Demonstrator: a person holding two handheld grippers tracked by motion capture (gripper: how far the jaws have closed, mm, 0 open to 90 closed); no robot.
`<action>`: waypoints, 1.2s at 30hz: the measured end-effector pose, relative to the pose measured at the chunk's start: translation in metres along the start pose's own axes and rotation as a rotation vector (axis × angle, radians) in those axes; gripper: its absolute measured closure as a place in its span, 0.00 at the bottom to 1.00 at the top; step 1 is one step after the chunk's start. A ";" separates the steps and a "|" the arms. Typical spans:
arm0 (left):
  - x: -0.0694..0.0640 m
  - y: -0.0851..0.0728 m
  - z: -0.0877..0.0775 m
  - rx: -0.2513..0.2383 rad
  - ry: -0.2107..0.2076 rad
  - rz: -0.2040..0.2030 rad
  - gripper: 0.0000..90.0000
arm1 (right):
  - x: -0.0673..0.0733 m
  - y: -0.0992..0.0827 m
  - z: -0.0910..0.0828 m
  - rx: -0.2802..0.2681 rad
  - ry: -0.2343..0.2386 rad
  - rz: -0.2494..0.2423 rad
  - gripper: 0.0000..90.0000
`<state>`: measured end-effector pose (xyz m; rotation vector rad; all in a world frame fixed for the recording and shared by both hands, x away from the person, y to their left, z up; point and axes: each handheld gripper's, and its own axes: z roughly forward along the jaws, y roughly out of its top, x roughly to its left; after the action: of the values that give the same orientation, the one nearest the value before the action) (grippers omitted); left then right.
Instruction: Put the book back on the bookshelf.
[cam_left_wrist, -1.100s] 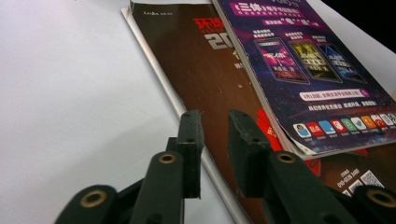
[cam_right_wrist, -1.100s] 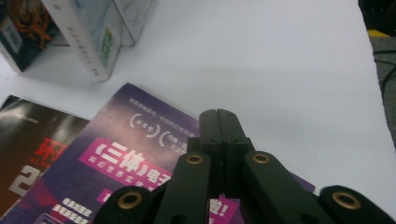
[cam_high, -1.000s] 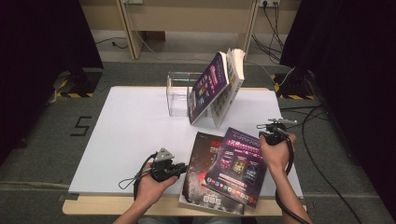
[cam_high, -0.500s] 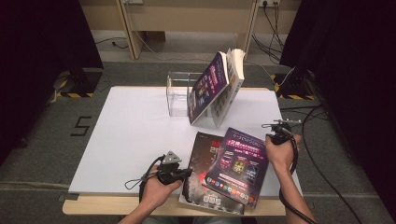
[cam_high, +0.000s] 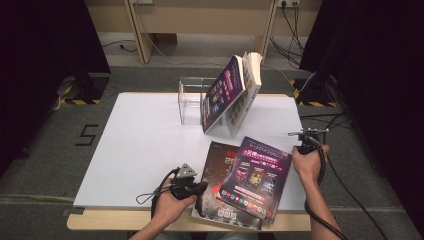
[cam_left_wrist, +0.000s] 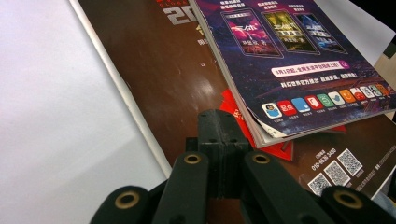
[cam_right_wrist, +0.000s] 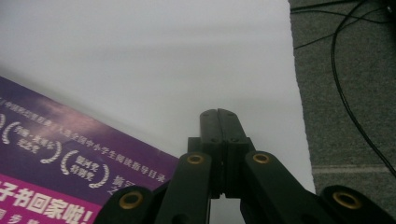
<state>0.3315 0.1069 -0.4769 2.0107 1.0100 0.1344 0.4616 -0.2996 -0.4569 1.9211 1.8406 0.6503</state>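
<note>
A purple magazine (cam_high: 256, 172) lies flat on a dark brown book (cam_high: 216, 167) near the table's front edge. My left gripper (cam_high: 200, 189) is at the brown book's left side. In the left gripper view its jaws (cam_left_wrist: 222, 122) are shut with nothing held, low over the brown cover (cam_left_wrist: 159, 74) beside the purple magazine's corner (cam_left_wrist: 275, 128). My right gripper (cam_high: 303, 137) sits just right of the magazine's top corner. It is shut and empty (cam_right_wrist: 218, 116) over bare white table, with the purple cover (cam_right_wrist: 56, 154) at its lower left.
A clear acrylic box (cam_high: 191, 100) stands at the table's far middle. Two books (cam_high: 231, 92) lean upright against it. The white tabletop (cam_high: 135, 140) stretches left of the stack. Cables (cam_high: 345, 185) trail on the grey floor to the right.
My left gripper has moved right, up to the brown book's edge. My right gripper has drifted slightly right, off the purple magazine's corner. The books have not moved.
</note>
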 end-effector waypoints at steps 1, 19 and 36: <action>0.000 0.000 0.000 0.000 0.000 -0.001 0.99 | -0.002 0.000 0.001 0.000 -0.001 -0.015 1.00; -0.002 -0.003 0.006 0.015 -0.011 -0.001 0.99 | -0.007 -0.003 0.008 0.040 0.005 -0.035 1.00; -0.004 -0.003 0.008 0.029 -0.020 0.004 0.98 | 0.000 -0.006 0.005 0.035 0.021 -0.045 1.00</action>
<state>0.3306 0.1003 -0.4833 2.0364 1.0003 0.1018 0.4593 -0.2990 -0.4640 1.8958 1.9145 0.6299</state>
